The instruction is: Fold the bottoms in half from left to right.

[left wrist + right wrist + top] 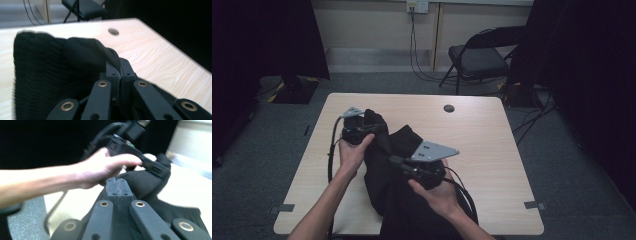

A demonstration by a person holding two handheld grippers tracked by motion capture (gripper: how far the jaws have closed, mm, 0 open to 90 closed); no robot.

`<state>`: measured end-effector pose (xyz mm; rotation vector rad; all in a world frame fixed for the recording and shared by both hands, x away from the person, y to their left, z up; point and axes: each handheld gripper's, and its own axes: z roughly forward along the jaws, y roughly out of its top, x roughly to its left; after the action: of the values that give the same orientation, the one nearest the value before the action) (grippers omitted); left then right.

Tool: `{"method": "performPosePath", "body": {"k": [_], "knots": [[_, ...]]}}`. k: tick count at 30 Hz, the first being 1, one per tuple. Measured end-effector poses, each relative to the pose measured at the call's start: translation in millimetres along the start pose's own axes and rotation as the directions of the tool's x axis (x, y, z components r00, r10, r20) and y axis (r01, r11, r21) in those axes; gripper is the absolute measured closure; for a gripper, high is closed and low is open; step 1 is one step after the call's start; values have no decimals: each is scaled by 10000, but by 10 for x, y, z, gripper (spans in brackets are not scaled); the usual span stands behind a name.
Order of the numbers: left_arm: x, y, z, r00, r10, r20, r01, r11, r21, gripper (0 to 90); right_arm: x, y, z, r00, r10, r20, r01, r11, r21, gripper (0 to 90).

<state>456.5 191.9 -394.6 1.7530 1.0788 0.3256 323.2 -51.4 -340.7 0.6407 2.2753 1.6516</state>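
Cloth, black and knitted, looks soft and floppy; left gripper and right gripper pinch its folds, best held at edges.

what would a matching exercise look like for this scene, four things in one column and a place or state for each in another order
Things:
1. black garment
2. left hand-held gripper
3. folding chair
4. round hole

Places or states:
A. on the floor beyond the table
B. in the tabletop near its far edge
C. jaws shut on a fold of cloth
D. bunched on the table, reaching its near edge

Pairs: 1-D, 2-C, 3-A, 4-B
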Motion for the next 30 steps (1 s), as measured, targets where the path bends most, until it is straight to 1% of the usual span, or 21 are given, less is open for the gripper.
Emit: {"method": "performPosePath", "body": {"k": [1,3,4,6,7,9,10,11,13,15,16,17,18,20,21,23,24,26,28,29,30], "knots": [[-26,-21,73,10000,44,44,-45,9999,148,883,-65,-86,-48,9998,112,175,-114,9999,117,900],[-77,-48,211,9999,119,17,-120,9991,396,883,-202,-239,-156,9971,145,742,-174,9991,384,900],[-98,-55,274,9999,6,105,-11,9990,448,883,-284,-315,-217,9950,333,946,-380,9981,483,900],[-148,-51,386,9997,21,251,-33,9989,474,883,-424,-450,-345,9887,724,1313,-808,9949,596,900],[-174,-44,440,9995,79,320,-97,9985,540,882,-475,-499,-413,9857,817,1473,-919,9937,639,900],[-235,-32,543,9986,196,488,-216,9990,402,877,-550,-584,-527,9796,948,1774,-1091,9914,727,900],[-262,-39,607,9988,138,473,-157,9991,389,876,-582,-638,-564,9772,960,1892,-1130,9903,814,900],[-280,-68,685,9986,-45,535,16,9985,539,876,-614,-705,-588,9740,997,2036,-1211,9881,953,900],[-330,-171,848,9981,296,544,-347,9950,938,877,-673,-881,-612,9670,1299,2191,-1593,9796,1222,900],[-365,-276,975,9973,281,671,-363,9915,1247,870,-697,-1057,-622,9628,1230,2404,-1650,9728,1628,900],[-376,-311,1017,9969,288,736,-380,9911,1273,853,-716,-1132,-622,9609,1268,2461,-1745,9675,1829,900],[-382,-328,1046,9963,253,818,-360,9905,1326,809,-738,-1191,-620,9588,1273,2538,-1815,9622,2032,900],[-384,-331,1055,9959,211,881,-330,9902,1357,733,-760,-1235,-623,9577,1214,2609,-1825,9572,2246,900],[-391,-301,1004,9944,292,1011,-411,9921,1185,558,-817,-1306,-636,9548,1135,2747,-1851,9501,2509,900],[-394,-276,954,9932,392,1094,-514,9925,1109,496,-851,-1342,-646,9529,1185,2790,-1949,9445,2645,900],[-389,-224,803,9911,747,1102,-857,9914,993,422,-922,-1424,-665,9461,1332,2952,-2202,9329,2849,898],[-371,-209,710,9903,814,1130,-919,9916,908,398,-948,-1453,-675,9447,1418,2958,-2315,9271,2949,898],[-316,-217,520,9909,816,1066,-913,9918,891,391,-956,-1474,-699,9448,1223,3039,-2217,9217,3184,891],[-253,-271,352,9926,974,719,-1056,9869,1216,414,-966,-1488,-742,9421,1074,3175,-2170,9175,3334,872],[-222,-317,274,9929,1048,560,-1114,9849,1322,440,-974,-1501,-771,9351,916,3423,-2150,9146,3425,851],[-204,-370,204,9914,1273,301,-1304,9803,1482,447,-991,-1517,-807,9262,850,3673,-2234,9085,3530,829]]}}
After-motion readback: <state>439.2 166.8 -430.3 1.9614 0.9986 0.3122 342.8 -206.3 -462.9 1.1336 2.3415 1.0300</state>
